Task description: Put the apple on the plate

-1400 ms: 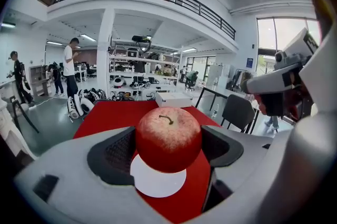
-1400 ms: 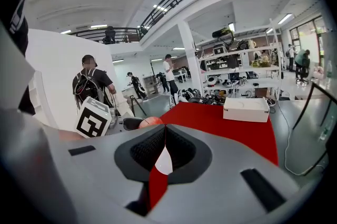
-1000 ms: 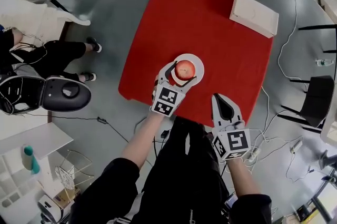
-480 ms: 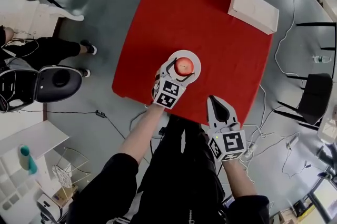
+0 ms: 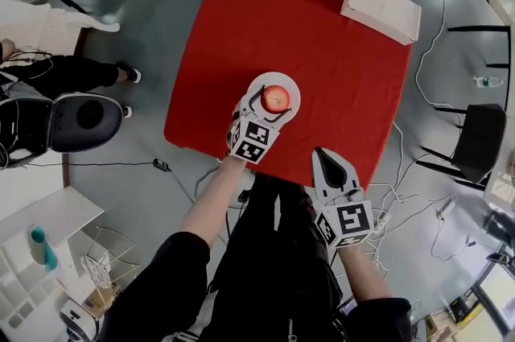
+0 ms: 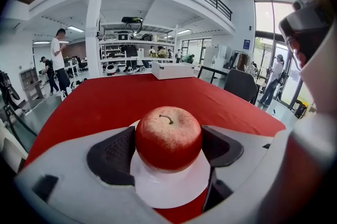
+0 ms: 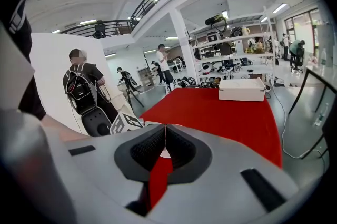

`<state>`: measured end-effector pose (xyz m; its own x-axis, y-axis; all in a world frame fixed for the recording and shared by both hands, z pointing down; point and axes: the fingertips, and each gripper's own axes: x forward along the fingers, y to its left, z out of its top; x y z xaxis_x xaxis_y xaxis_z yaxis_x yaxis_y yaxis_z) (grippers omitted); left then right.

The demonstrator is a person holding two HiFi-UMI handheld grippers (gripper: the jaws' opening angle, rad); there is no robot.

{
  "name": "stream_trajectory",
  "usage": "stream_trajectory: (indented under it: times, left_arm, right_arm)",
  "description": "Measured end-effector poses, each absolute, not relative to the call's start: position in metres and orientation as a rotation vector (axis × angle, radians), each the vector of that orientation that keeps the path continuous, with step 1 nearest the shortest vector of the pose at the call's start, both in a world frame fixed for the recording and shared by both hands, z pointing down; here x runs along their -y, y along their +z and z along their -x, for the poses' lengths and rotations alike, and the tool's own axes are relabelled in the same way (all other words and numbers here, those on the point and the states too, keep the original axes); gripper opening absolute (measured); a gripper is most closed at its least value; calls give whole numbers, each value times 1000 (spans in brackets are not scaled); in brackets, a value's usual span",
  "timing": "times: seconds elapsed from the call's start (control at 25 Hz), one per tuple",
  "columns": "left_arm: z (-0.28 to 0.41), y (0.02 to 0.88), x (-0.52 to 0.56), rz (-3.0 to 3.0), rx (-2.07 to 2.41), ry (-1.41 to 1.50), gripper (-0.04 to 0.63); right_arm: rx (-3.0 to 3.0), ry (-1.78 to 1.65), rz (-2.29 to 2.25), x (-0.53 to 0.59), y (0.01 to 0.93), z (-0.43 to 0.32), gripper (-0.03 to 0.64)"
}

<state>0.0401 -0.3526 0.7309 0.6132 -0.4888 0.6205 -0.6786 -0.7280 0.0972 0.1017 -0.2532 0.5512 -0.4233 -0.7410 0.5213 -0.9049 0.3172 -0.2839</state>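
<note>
A red apple (image 5: pixel 276 97) stands upright on the small white plate (image 5: pixel 290 82) near the front edge of the red table (image 5: pixel 306 18). My left gripper (image 5: pixel 273 103) reaches over the plate with its jaws on either side of the apple. In the left gripper view both dark pads (image 6: pixel 113 154) press against the sides of the apple (image 6: pixel 168 136), and the plate (image 6: pixel 168 188) shows white beneath it. My right gripper (image 5: pixel 323 157) hangs off the table's near right edge, jaws closed together with nothing between them (image 7: pixel 165 138).
A white box (image 5: pixel 380 8) lies at the table's far right corner, also visible as the white box (image 7: pixel 241 89) in the right gripper view. A black chair (image 5: pixel 475 143) stands to the right, a black round device (image 5: pixel 80 121) and a seated person's legs (image 5: pixel 72 75) to the left. Cables cross the floor.
The head view has shifted, so the table sits a little higher and further left. The left gripper stays around the apple over the plate. The right gripper stays shut.
</note>
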Motion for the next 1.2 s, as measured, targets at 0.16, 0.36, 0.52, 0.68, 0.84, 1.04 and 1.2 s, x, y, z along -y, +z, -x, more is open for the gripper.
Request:
stream_trajectory:
  times: [0.16,0.36,0.52,0.68,0.84,1.04,1.2]
  left_arm:
    - [-42,736,345,-2522,894,843,388]
    - [-41,733,344,-2541,907,849,390]
    - [-35,725,345,-2548,934,837,390]
    - [-31,719,340,-2553,944,824,390]
    - [-30,712,336,-2559,950,819,390]
    - [-29,680,321,-2590,988,727,387]
    - [-20,635,312,-2643,1062,618,300]
  right_arm:
    - [2289,793,-1487,249,553,-103,11]
    - [2293,789,-1487,247,550,-104,11]
    - [2295,790,-1487,242,548,-105,11]
    - [2304,780,-1485,235,546,-103,11]
    - [2323,767,-1477,241,543,-99,11]
    - [2358,721,-1453,238,531,-93,11]
    - [2392,675,-1432,239,516,-89,11]
